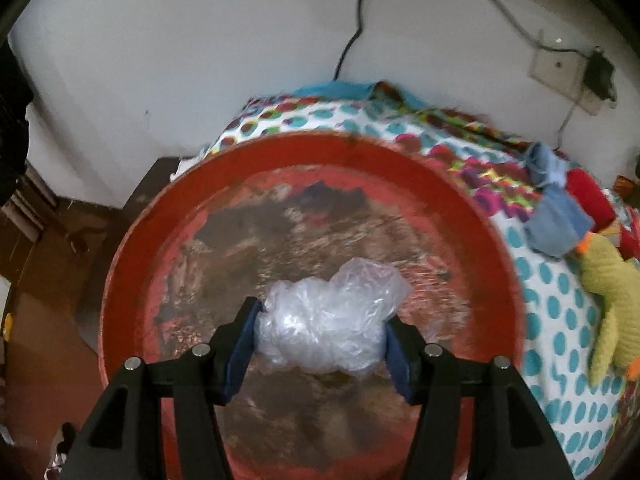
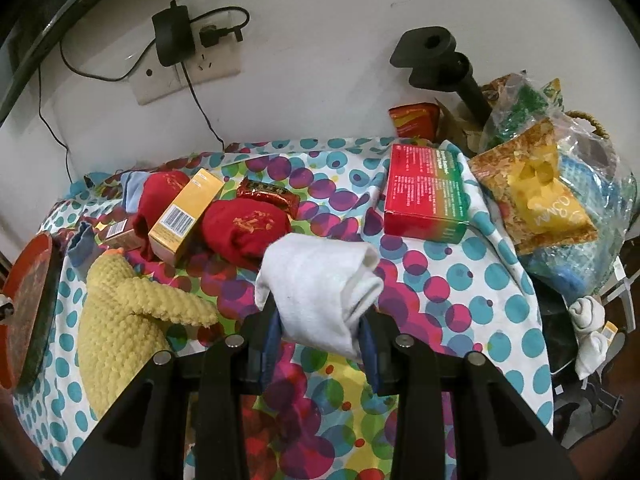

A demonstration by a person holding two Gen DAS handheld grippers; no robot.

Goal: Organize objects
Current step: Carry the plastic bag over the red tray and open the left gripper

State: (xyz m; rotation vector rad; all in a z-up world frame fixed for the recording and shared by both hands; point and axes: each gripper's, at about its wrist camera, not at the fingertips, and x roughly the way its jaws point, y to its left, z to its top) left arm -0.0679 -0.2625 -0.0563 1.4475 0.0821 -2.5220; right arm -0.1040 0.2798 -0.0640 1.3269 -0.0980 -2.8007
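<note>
A: What has each claw got?

B: The left claw [image 1: 320, 336] squeezes a crumpled plastic bag [image 1: 328, 316] above a red basin [image 1: 472, 216]; the right claw [image 2: 320, 344] pinches a folded white sock [image 2: 320, 284] over the desk.

A: And the desk?

B: A dotted cloth [image 2: 472, 276] covers it, against a white wall [image 2: 312, 60] with a socket [image 2: 188, 68]. Red socks [image 2: 244, 228], boxes and a yellow knitted toy [image 2: 128, 320] lie scattered. The basin's floor is blurred, and the snack bags [image 2: 536, 196] are heaped at the right edge.
</note>
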